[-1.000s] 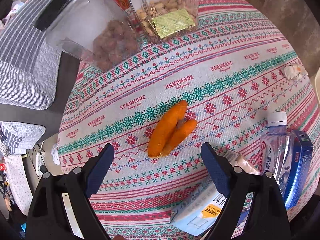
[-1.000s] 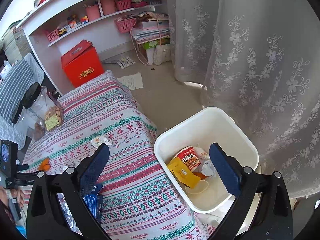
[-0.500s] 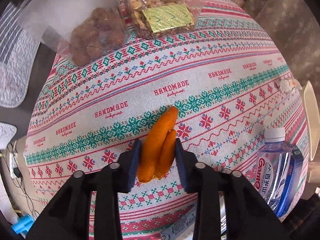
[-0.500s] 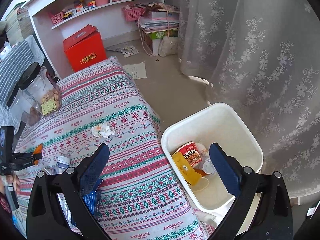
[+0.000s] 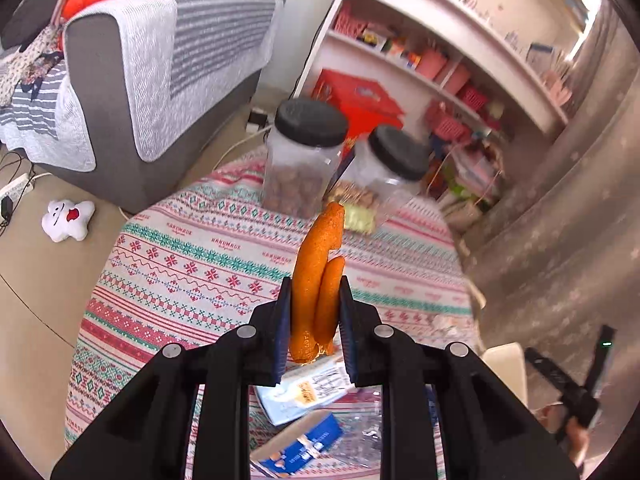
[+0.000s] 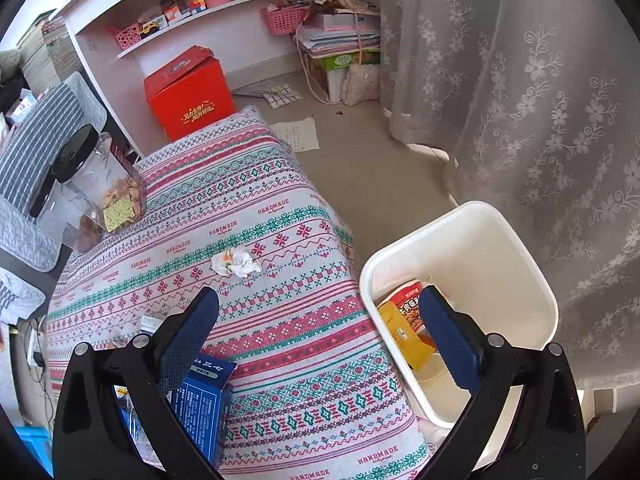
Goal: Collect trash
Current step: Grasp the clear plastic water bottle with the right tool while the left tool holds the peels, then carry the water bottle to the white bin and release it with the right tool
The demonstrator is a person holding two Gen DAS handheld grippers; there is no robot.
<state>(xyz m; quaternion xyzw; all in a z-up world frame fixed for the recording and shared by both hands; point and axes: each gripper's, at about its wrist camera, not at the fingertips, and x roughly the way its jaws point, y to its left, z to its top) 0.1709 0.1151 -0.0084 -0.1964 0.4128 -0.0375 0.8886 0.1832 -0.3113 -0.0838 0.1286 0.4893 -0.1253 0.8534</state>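
My left gripper is shut on a curled orange peel and holds it lifted above the patterned tablecloth. My right gripper is open and empty, hovering over the table's edge beside the white trash bin. The bin holds a red and yellow snack wrapper. A crumpled white tissue lies on the tablecloth ahead of the right gripper. The bin's rim shows at the right in the left wrist view.
Two clear jars with black lids stand at the table's far end, also in the right wrist view. A blue box, a bottle cap and a paper carton lie near me. A grey sofa, red box and lace curtain surround the table.
My left gripper closed on the orange peel, lifted it off the table and tilted up toward the room. My right gripper drifted left toward the table.
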